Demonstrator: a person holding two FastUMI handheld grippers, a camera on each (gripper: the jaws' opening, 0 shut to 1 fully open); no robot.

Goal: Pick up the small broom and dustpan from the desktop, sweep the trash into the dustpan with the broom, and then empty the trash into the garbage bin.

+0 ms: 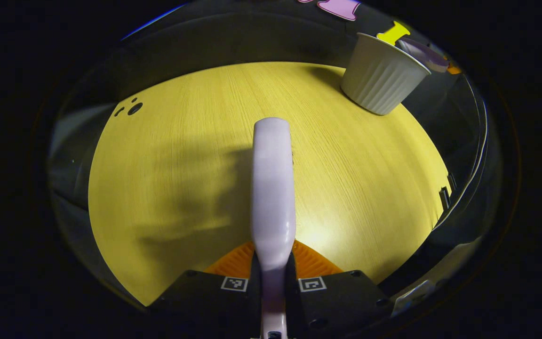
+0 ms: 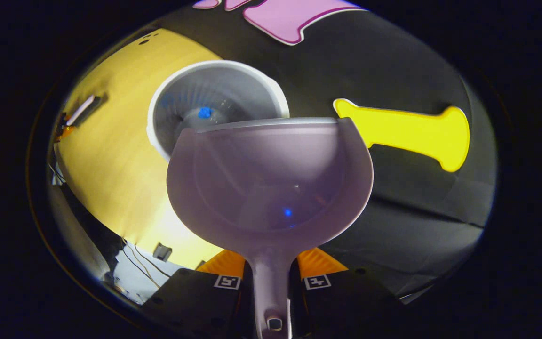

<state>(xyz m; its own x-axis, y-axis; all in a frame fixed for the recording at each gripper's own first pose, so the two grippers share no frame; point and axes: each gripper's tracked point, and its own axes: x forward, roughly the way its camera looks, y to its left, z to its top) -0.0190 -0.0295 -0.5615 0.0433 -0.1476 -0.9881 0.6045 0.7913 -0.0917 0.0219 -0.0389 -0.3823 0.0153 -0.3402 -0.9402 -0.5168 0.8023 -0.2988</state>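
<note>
**Dustpan tipped at the bin, broom held over the desk**

Left gripper view: the left gripper (image 1: 273, 275) has its fingers clenched on the handle of the small broom (image 1: 273, 188), which runs straight ahead from between them, its rounded pale end out over the yellow wooden desk (image 1: 167, 155). The bristles cannot be seen from here. The white ribbed bin (image 1: 381, 75) stands upright near the far edge of the desk, well apart from the broom and off to the right of it. Between the broom and the bin the desk surface is bare wood. A few small dark holes (image 1: 132, 108) mark the desk at its far left, on the opposite side from the bin.

Right gripper view: the right gripper (image 2: 271, 278) grasps the stem of the pale lilac dustpan (image 2: 271, 188), both fingers pressing on it. The pan is raised and tilted, its straight front lip just at the near rim of the bin (image 2: 219, 103), overlapping it from this angle; whether they touch I cannot tell. Inside the bin, near the bottom, lies a small blue scrap (image 2: 204, 112). A faint blue spot shows on the dustpan's surface; whether it is trash or a reflection is unclear. The bin stands on the desk (image 2: 106, 155), which stretches away to the left of it.
</note>
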